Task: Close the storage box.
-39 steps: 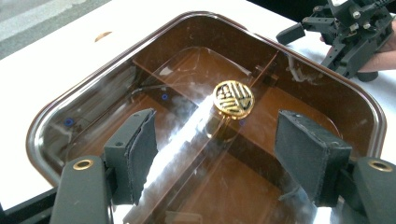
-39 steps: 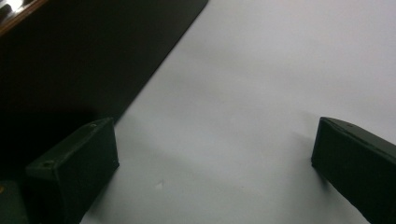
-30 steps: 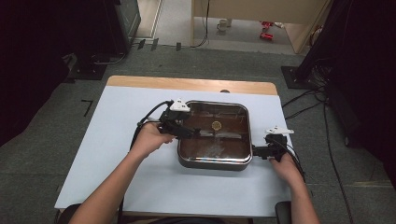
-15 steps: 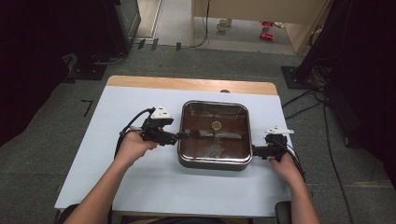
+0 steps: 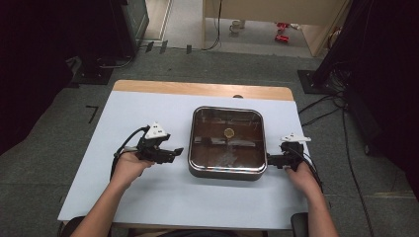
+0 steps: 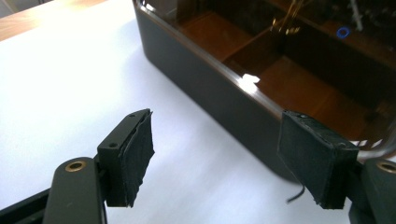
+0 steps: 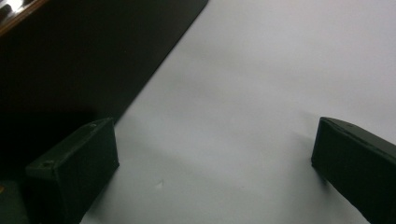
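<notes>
the bench [image 5: 148, 202] is a pale sheet with a wooden strip along its far edge, and it carries one big thing: a square, dark, glossy pan [image 5: 227, 170] with a clear lid, sitting a little right of the middle and nearer the right edge than the left. through the lid i can see brown compartments and a small brass knob [image 5: 229, 132] at the centre.

the left claw [image 5: 174, 152] is what has changed. a second ago it was up against the pan's left rim, half a second ago it was backing off, and now it hangs apart from the left wall, its jaws spread wide with nothing between them; in the left gripper view the pan's side shows just beyond the pads [image 6: 137, 149].

the right claw [image 5: 271, 160] has stayed at the pan's right side, its tip close to the wall. in the right gripper view its jaws stand wide on bare bench, the dark wall just beside one pad, not gripped.

my reading is that the pan has just been let go where it sits, and whatever handling it needed looks finished or paused.
</notes>
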`<state>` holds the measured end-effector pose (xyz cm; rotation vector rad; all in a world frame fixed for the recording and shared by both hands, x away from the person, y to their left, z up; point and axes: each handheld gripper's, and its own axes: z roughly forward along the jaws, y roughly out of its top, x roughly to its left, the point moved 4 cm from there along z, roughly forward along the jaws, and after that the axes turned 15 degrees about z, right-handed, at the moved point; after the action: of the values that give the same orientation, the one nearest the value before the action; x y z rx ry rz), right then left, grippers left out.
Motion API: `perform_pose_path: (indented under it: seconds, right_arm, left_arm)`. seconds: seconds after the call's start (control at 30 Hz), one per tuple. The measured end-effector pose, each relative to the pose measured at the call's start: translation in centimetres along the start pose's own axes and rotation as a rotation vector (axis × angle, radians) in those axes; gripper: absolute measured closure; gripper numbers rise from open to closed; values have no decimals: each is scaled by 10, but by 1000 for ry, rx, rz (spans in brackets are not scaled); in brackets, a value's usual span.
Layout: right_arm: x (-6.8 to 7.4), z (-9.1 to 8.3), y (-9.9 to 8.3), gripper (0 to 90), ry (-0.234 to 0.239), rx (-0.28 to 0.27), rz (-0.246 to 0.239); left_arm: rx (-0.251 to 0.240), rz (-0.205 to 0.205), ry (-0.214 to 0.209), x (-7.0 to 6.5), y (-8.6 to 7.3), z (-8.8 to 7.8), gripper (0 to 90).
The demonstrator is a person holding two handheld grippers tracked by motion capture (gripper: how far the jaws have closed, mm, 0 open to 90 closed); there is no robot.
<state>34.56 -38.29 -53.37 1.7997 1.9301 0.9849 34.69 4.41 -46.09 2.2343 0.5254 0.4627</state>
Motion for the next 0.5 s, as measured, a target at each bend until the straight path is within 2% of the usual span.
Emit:
perform_pose_path:
  seconds: [0.1,0.33,0.43,0.5]
  right_arm:
    - [0,0,0,1,0,0,1]
    - [0,0,0,1,0,1,0]
    - [0,0,0,1,0,1,1]
    - [0,0,0,1,0,1,1]
  left_arm:
    - [12,8,14,-1,-11,1,266]
    - [33,-26,3,-7,-33,5,252]
    - [53,-16,9,-7,-40,7,250]
    - [65,-26,15,-5,-44,10,250]
